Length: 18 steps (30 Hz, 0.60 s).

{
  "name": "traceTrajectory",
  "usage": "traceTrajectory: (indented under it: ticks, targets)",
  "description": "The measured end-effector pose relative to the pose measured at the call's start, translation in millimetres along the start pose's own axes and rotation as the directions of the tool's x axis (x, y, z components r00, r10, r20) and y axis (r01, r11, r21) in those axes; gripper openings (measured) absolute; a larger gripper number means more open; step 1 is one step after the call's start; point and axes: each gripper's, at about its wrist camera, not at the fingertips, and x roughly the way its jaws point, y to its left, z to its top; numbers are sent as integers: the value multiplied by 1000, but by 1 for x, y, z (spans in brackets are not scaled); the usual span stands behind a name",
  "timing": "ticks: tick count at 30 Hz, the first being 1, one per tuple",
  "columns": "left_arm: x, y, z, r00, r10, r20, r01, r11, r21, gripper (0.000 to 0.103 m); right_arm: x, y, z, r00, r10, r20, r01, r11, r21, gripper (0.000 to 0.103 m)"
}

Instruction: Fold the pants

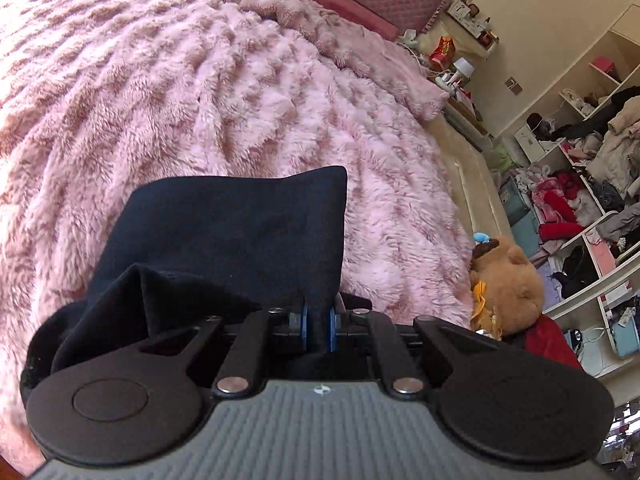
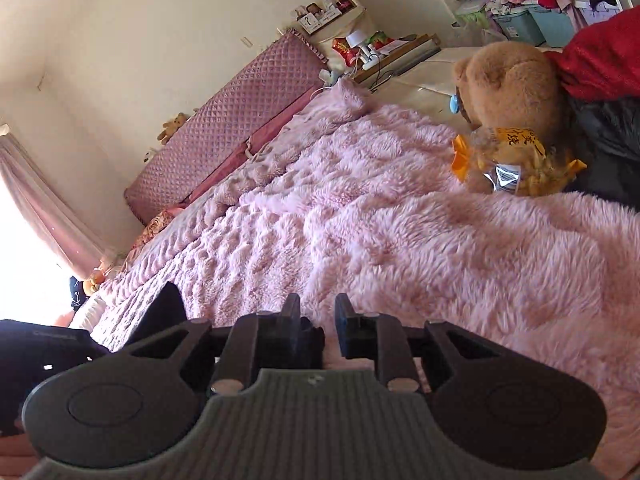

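**A:** One pair of dark navy pants [image 1: 224,232], bunched up and hanging above the fluffy pink blanket [image 1: 200,92]. Pinched right at a fold by the left gripper [image 1: 318,330], two blue pads [image 1: 303,328] squeezed tight on the cloth

**B:** Yep, clamped for sure. Right gripper [image 2: 318,320] though? Two black fingers [image 2: 290,312] slightly apart, only pink fur in the gap, nothing held. Maybe one dark corner of the same pants [image 2: 168,308] poking up at the left of that view, hard to say

**A:** Beyond that: one brown teddy bear [image 2: 512,92] at the bed's edge, one yellow snack bag [image 2: 516,160] against it. One quilted mauve headboard [image 2: 240,124], one small teddy [image 2: 172,126] beside it

**B:** Plus one red cloth [image 2: 600,60] behind the big bear, and cluttered shelves [image 1: 580,184], too messy to count
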Motion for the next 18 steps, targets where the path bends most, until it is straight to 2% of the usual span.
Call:
traceTrajectory:
  ticks: [2, 6, 10, 18]
  targets:
    - [10, -12, -10, 1000, -11, -26, 11, 1000, 4, 9, -1, -3, 0, 1000, 16, 3, -16, 1000, 4, 16]
    - [18, -41, -24, 1000, -3, -3, 3, 996, 85, 10, 7, -5, 3, 1000, 16, 12, -16, 1000, 26, 16]
    - [31, -60, -35, 1000, 17, -21, -15, 996, 85, 10, 11, -11, 4, 1000, -11, 18, 10, 999, 46, 16]
    - [47, -85, -62, 991, 134, 11, -134, 972, 195, 10, 12, -21, 2, 998, -60, 29, 57, 995, 84, 16]
